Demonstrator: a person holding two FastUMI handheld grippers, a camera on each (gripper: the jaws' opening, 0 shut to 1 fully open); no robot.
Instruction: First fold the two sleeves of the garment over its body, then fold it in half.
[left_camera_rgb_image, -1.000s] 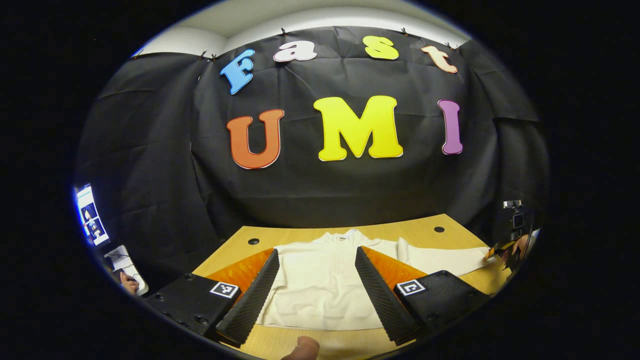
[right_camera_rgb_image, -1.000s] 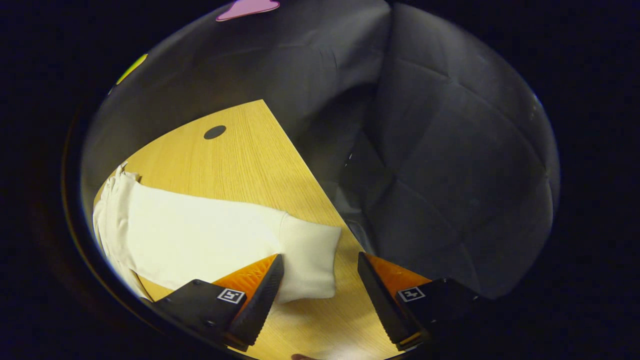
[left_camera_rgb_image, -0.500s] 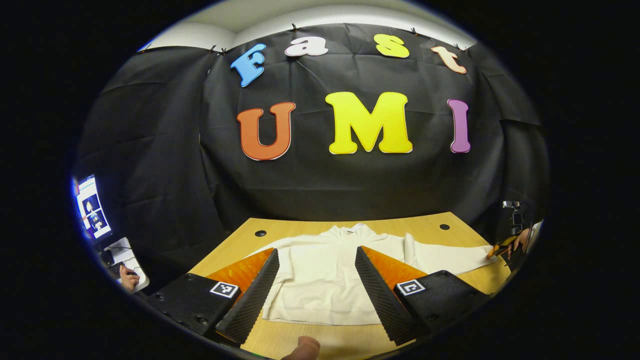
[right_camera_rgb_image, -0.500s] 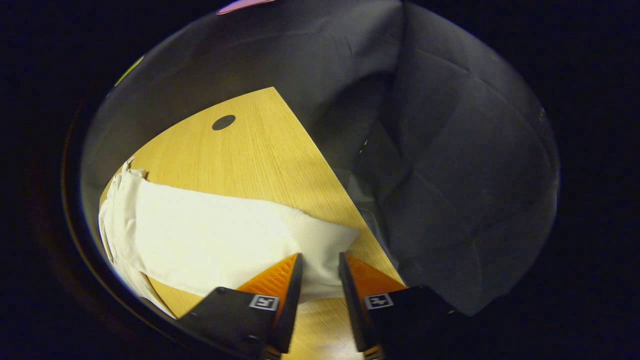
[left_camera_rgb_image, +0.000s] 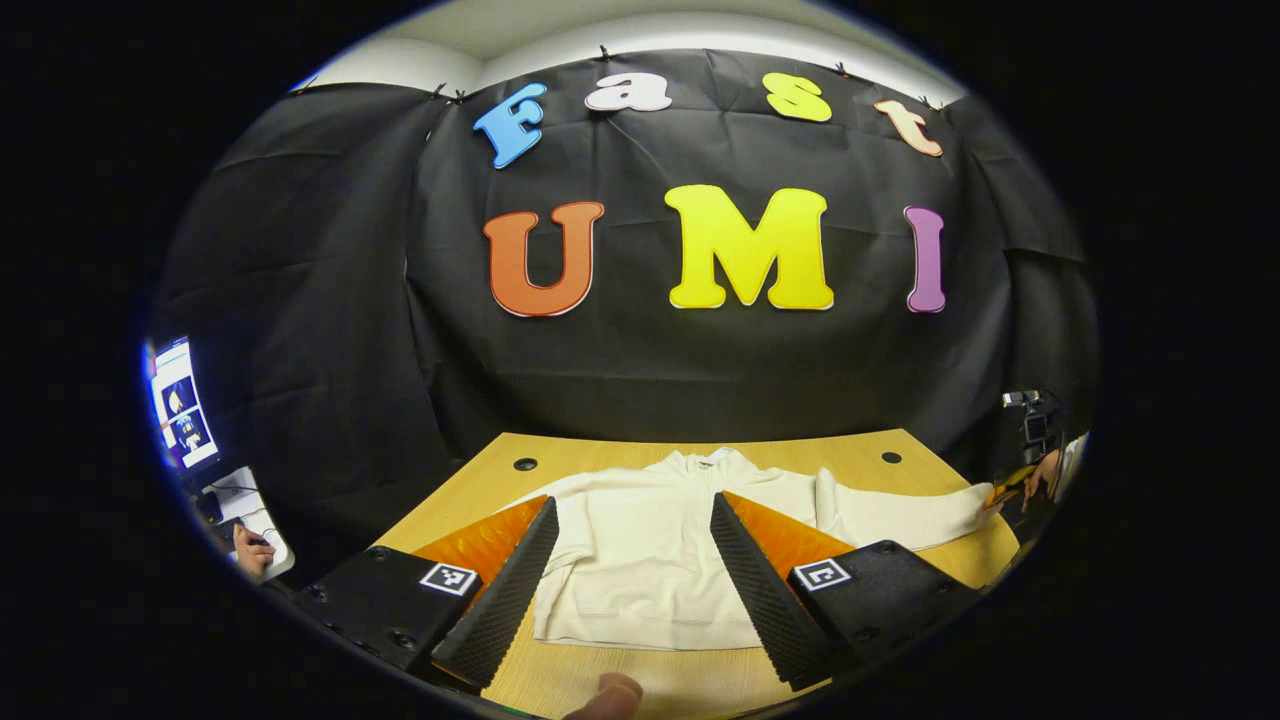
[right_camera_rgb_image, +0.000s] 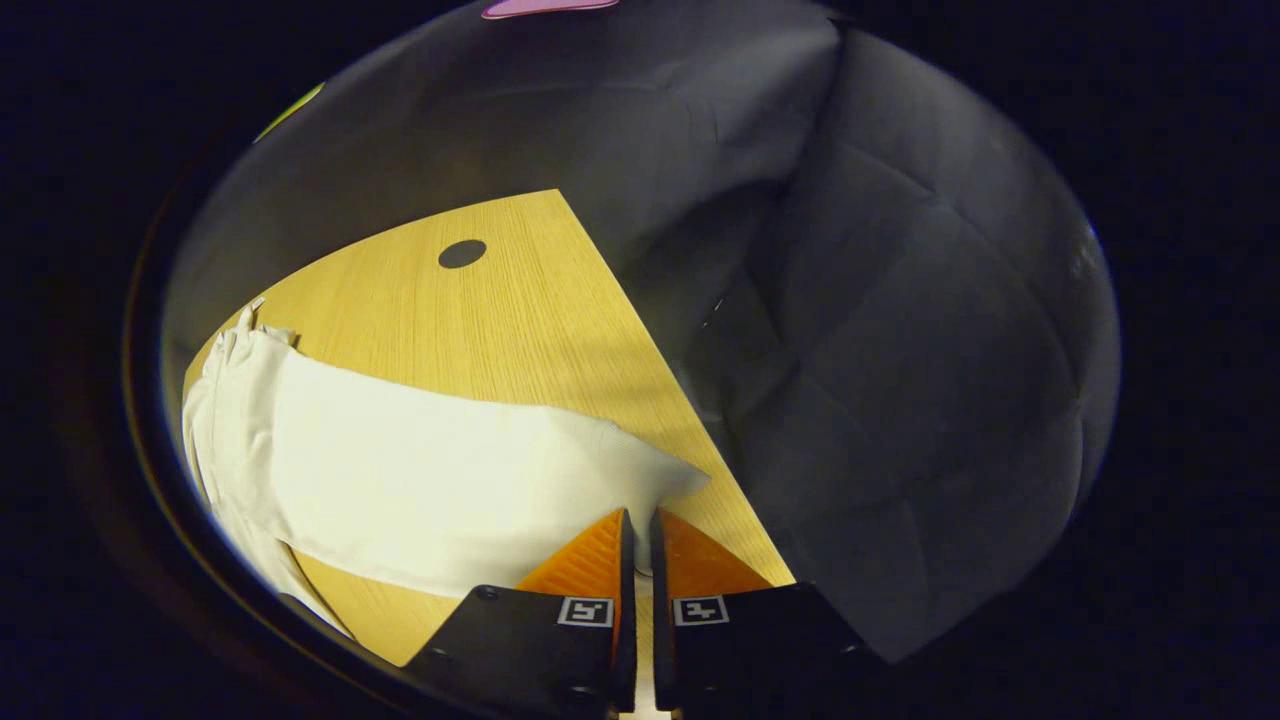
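The cream sweatshirt (left_camera_rgb_image: 650, 560) lies flat on the wooden table (left_camera_rgb_image: 600, 450). The right gripper (right_camera_rgb_image: 637, 545) pinches the cuff (right_camera_rgb_image: 655, 480) of its sleeve (right_camera_rgb_image: 430, 480), stretched toward 3 o'clock in the left gripper view. The left gripper (left_camera_rgb_image: 625, 590) hangs wide apart above the hem at 6 o'clock, holding nothing.

**Right gripper clamps the sleeve cuff**

We see the right gripper (right_camera_rgb_image: 636, 540) go from wide open around the sleeve (right_camera_rgb_image: 440, 470) cuff to nearly closed, pinching the cuff at 6 o'clock. The cuff now bunches to a point. In the left gripper view, the garment (left_camera_rgb_image: 640, 570) sits slightly farther off.
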